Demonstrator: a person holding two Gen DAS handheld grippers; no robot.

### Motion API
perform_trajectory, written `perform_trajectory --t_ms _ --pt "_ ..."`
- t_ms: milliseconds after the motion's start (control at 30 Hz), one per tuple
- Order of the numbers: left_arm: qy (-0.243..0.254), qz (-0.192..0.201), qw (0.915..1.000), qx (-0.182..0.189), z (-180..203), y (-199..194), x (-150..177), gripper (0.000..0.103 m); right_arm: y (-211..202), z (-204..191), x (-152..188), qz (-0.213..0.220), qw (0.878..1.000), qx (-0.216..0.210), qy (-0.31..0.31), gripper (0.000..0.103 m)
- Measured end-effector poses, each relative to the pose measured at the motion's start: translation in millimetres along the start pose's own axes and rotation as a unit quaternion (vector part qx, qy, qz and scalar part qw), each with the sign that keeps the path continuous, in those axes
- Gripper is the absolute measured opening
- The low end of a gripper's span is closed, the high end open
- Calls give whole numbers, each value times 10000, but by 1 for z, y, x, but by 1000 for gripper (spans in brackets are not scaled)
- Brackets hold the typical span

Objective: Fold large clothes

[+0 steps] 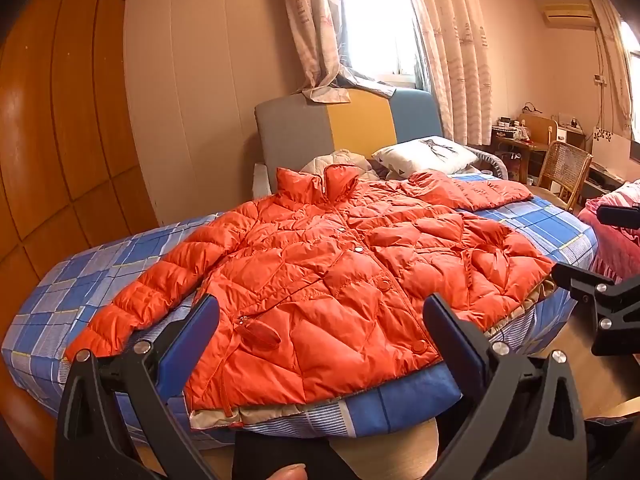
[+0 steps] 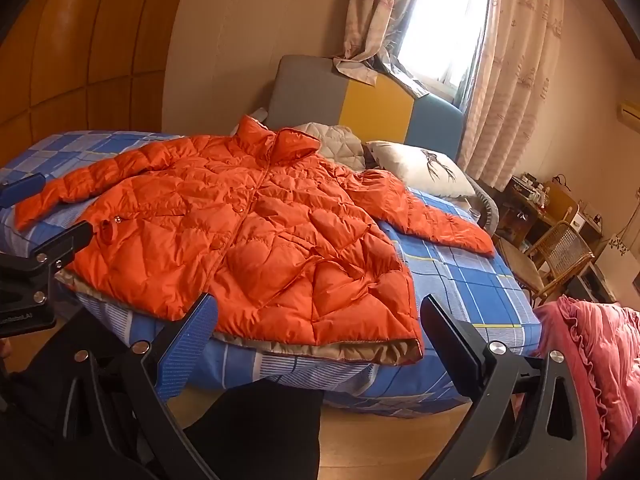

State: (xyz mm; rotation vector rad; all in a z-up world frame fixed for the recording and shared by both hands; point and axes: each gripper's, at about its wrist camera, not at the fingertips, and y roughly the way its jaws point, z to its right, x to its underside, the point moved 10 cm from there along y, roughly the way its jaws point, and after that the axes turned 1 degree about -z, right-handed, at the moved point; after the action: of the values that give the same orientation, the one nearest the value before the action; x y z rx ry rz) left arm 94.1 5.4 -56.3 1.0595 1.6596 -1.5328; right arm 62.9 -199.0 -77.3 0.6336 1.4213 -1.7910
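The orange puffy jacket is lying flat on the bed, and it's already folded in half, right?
Not folded. The orange jacket does lie flat on the bed, but both wrist views show it fully spread, sleeves stretched out to each side.

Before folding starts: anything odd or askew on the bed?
Mostly fine. The jacket lies flat and buttoned on the bed, but its hem overhangs the near edge, beige lining showing. Both grippers, left and right, are open, clear of it.
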Motion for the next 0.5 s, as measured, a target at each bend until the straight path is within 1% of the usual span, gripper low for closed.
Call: perform_trajectory --t_ms 267,300,500 --pt "-105 -54 9999 5 -3 5 6 101 7 6 5 -82 9999 55 77 100" --pt "-95 -40 9999 -29 -3 1 1 101 8 6 6 -91 9999 53 87 100" --pt "-83 -63 9999 -14 -1 2 3 101 9 8 7 -100 9999 61 120 100"
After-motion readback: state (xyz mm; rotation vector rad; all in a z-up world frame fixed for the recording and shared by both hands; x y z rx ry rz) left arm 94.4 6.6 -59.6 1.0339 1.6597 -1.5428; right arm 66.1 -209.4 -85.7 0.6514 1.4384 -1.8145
